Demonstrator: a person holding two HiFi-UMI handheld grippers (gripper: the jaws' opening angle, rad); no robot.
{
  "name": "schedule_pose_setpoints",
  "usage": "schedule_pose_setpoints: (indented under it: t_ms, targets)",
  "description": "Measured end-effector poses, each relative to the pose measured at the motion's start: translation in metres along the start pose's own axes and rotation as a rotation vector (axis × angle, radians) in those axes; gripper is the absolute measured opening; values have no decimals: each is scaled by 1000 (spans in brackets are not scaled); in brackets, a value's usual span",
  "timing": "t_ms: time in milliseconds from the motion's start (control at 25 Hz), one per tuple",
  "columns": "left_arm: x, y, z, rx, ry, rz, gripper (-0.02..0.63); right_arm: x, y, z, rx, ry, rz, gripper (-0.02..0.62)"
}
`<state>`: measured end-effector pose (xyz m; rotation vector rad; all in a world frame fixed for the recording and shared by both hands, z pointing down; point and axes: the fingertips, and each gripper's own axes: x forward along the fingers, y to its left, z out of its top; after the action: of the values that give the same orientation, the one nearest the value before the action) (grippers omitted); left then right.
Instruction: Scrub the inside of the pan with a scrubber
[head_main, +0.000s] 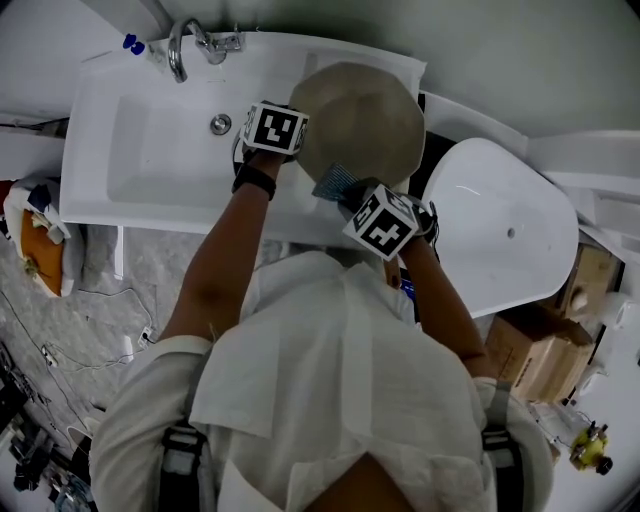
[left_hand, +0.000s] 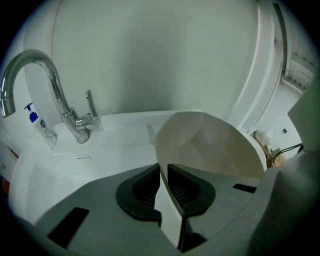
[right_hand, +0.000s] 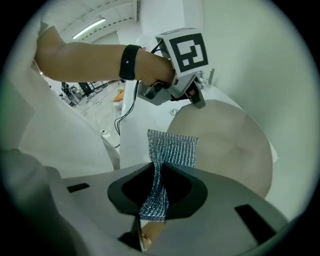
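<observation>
A beige pan is tilted up over the right end of the white sink. My left gripper has the pan's left rim between its pads, and its jaws are still closing on it. In the left gripper view the thin rim runs straight between the dark pads, with the pan's hollow beyond. My right gripper is shut on a silvery mesh scrubber, held just at the pan's near edge. In the right gripper view the scrubber sticks up in front of the pan's inside.
A chrome faucet stands at the sink's back edge, and the drain shows in the basin. A white oval tub lies to the right, with cardboard boxes near it. Cables trail over the floor at the left.
</observation>
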<state>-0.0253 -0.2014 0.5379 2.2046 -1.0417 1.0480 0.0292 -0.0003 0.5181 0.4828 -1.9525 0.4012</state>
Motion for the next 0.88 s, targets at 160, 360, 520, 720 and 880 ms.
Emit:
schedule_pose_setpoints:
  t_ms: [160,360,520,720,880]
  targets:
    - [3,0,-2,-7,11,-4,58,24,-13,38,-86,16,-23,46]
    - [4,1,-2,-14,19,-13,58,41,-33,72,-149,20,-52,46]
    - [5,0,-3,-15,20,-18,60,35,-23,60,-216,77,-29,46]
    - [2,1,-1,-19,13,-28,60,15,-10,13,-233,147,-16,44]
    - [-1,-1,0,-5,4,-42,61,-3,-21,-28,-173,184,-41,46]
